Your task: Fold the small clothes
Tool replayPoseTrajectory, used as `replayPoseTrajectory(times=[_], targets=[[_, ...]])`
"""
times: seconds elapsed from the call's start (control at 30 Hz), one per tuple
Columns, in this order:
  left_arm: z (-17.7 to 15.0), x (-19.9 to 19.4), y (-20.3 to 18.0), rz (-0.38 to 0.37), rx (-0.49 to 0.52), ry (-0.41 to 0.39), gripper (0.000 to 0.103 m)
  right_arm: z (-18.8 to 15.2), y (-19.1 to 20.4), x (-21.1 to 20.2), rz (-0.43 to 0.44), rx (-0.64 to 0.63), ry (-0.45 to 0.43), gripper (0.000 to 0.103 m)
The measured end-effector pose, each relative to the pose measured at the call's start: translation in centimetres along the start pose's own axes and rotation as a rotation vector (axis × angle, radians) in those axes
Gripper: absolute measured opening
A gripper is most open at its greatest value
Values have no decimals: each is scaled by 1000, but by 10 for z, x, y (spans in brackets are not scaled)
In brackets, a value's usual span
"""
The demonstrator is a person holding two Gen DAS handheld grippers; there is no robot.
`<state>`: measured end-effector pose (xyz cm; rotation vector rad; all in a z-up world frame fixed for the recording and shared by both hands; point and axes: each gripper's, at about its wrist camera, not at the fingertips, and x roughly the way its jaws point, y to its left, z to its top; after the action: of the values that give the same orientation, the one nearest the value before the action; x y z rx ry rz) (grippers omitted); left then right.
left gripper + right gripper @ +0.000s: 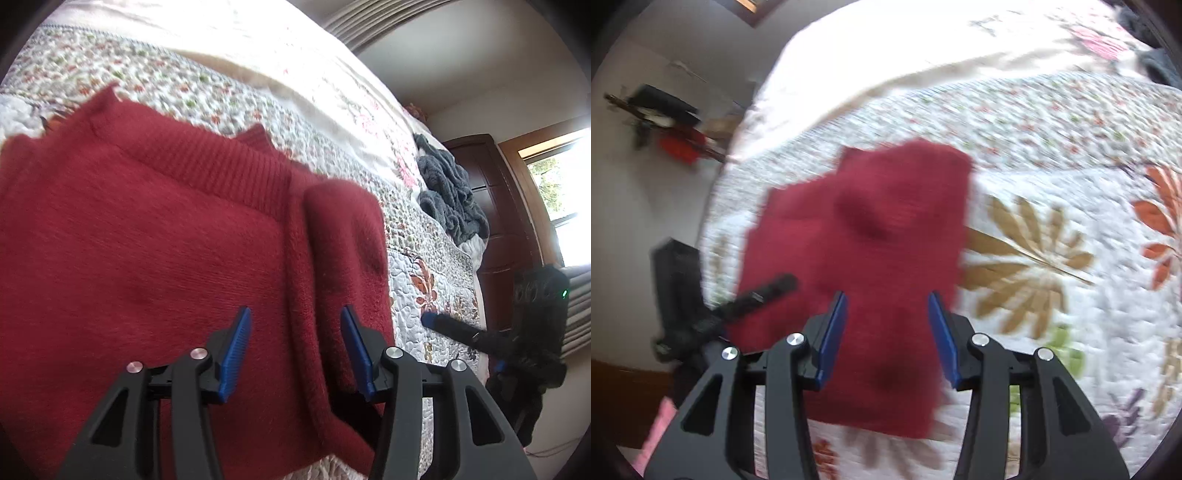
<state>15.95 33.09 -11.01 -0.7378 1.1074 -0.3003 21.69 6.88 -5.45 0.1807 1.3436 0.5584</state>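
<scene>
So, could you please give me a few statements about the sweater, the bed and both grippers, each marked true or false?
1. The red knit sweater lies on a floral quilt. True.
2. The left gripper is shut on the sweater. False: its jaws stand open, gripping nothing.
3. A grey blanket is bunched up apart from the sweater. True.
4. The right gripper holds a sleeve. False: it is open and empty.
5. The sweater is spread flat, unfolded. False: one side is folded over the body.
</scene>
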Motion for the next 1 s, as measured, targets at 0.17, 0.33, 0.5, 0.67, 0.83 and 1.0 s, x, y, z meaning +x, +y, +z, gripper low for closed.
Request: replayPoseTrajectory(times=[0.17, 0.33, 0.5, 0.67, 0.83, 1.0], targets=[[0, 19, 1, -91, -33, 6, 50, -25, -30, 14, -113, -7, 11, 45], [6, 41, -4, -124, -25, 13, 51, -41, -47, 30, -105, 6, 18, 45], [15, 58, -21, -106, 21, 26, 55, -46, -51, 36, -121, -6, 13, 45], [23, 70, -38, -123, 52, 57, 55, -51, -44, 43, -184, -48, 5, 45], [25, 79, -45, -80, 85, 74, 38, -59, -44, 46, -234, -71, -15, 45], [22, 75, -46, -96, 81, 37, 20, -65, -42, 49, -268, -96, -30, 45]])
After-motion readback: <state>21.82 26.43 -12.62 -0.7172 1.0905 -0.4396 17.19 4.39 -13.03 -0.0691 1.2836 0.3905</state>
